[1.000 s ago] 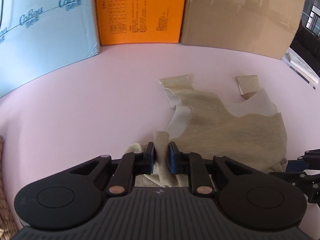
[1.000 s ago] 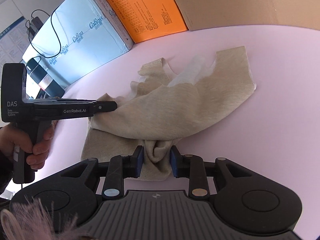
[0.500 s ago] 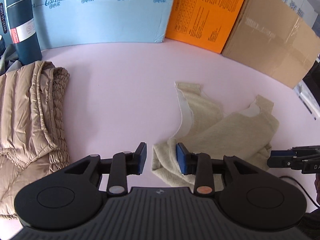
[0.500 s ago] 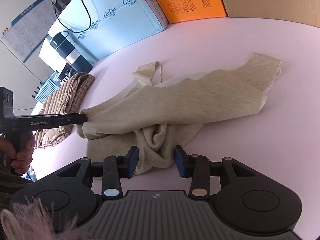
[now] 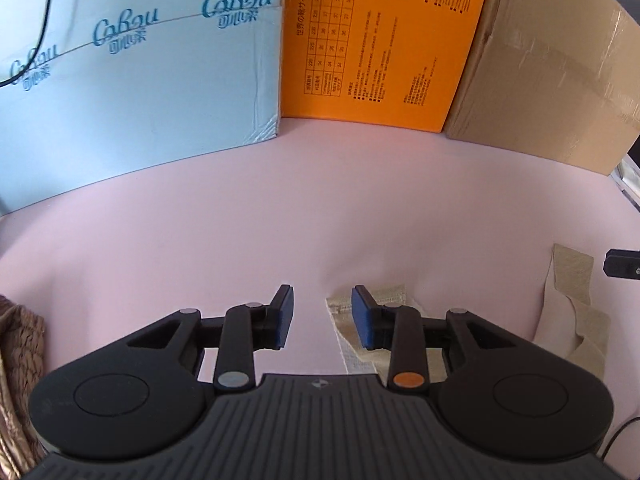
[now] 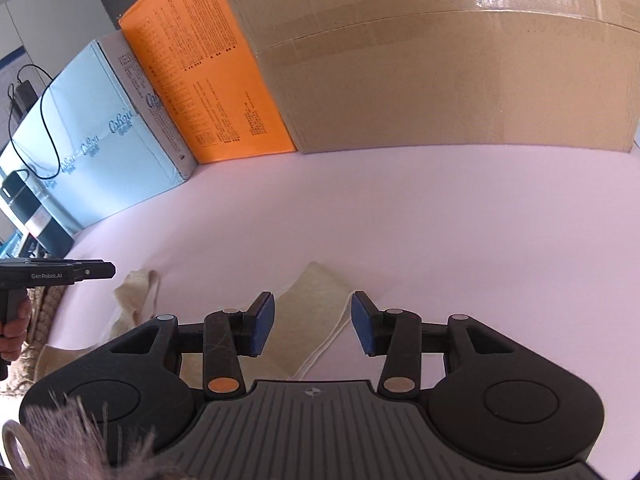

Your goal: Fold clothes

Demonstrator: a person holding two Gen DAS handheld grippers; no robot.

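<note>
A beige knit garment lies on the pink table. In the left wrist view one strap end (image 5: 344,320) lies by the right pad of my left gripper (image 5: 322,318), and another strap (image 5: 570,276) lies at the far right. My left gripper is open and empty. In the right wrist view a strap (image 6: 312,320) lies between the pads of my right gripper (image 6: 313,326), which is open and holds nothing. The other strap (image 6: 136,292) lies to the left, below the left gripper's tip (image 6: 96,270). The garment's body is hidden under both grippers.
A light blue box (image 5: 132,80), an orange box (image 5: 380,40) and a taped cardboard box (image 5: 552,76) line the back of the table (image 5: 280,208). A brown quilted garment (image 5: 20,360) lies at the left edge. A dark bottle (image 6: 28,208) stands far left.
Both grippers let go of the beige garment and opened wide. They have moved forward to the strap ends, and the boxes look closer.
</note>
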